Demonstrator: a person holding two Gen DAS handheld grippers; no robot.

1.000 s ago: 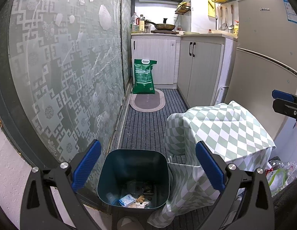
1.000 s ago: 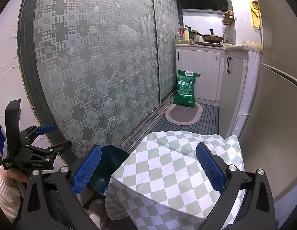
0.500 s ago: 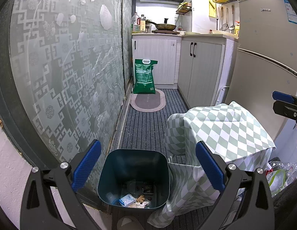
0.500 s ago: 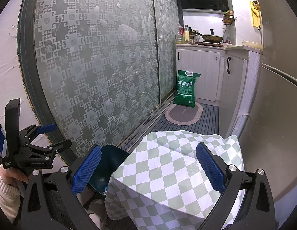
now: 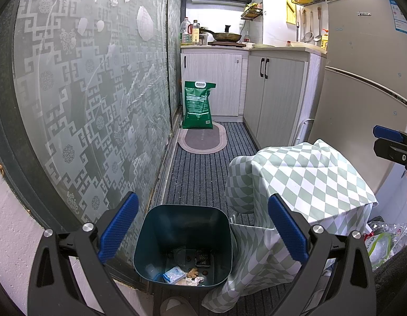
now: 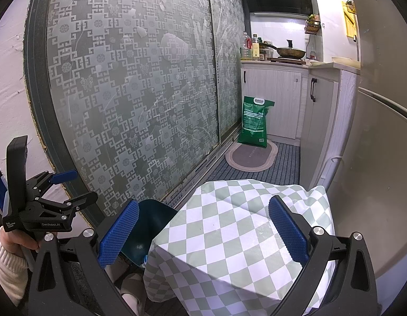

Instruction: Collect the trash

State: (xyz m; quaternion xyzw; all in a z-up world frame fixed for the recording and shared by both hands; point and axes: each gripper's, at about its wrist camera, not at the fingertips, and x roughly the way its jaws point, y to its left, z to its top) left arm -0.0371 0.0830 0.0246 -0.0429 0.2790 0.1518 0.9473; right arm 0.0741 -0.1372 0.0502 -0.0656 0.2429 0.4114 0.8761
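A dark teal trash bin (image 5: 182,239) stands on the floor by the glass door, with a blue packet (image 5: 174,274), crumpled scraps (image 5: 194,276) and a dark wrapper (image 5: 202,258) at its bottom. My left gripper (image 5: 202,233) is open and empty, held above the bin. My right gripper (image 6: 202,233) is open and empty above a small table under a green-and-white checked cloth (image 6: 235,231). The bin's edge (image 6: 150,223) shows left of the cloth in the right wrist view. The left gripper also shows there (image 6: 64,187).
A patterned frosted glass door (image 5: 93,105) runs along the left. A fridge (image 5: 366,92) and white cabinets (image 5: 277,97) stand on the right. A green bag (image 5: 198,105) and an oval mat (image 5: 202,141) lie at the far end. Plastic bags (image 5: 382,242) lie at the lower right.
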